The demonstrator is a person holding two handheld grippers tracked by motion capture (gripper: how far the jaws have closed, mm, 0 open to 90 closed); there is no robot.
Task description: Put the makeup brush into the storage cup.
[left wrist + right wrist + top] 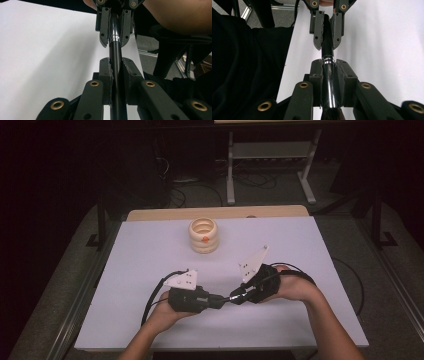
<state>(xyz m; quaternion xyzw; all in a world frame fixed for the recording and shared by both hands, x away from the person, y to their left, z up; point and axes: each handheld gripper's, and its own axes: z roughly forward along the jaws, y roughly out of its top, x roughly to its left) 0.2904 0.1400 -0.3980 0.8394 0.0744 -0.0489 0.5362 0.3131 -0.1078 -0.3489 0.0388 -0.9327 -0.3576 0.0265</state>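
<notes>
A thin black glossy rod (228, 299) with a silver ring (114, 38) is held level above the white table (145, 260), near its front edge. My left gripper (221, 301) is shut on one end of it and my right gripper (235, 297) on the other, the two tip to tip. In the left gripper view my jaws (116, 63) clamp the rod (115, 51), with the right gripper (115, 41) facing them. The right gripper view has my jaws (329, 63) shut on the thicker end (328, 82), where dark bristles show at the bottom, and the left gripper (327, 43) opposite.
A stack of cream rings (203, 236) with an orange dot stands at the back middle of the table. Cables (155, 292) trail from both grippers. Beyond the table's far edge stand a metal frame (270, 165) and floor cables.
</notes>
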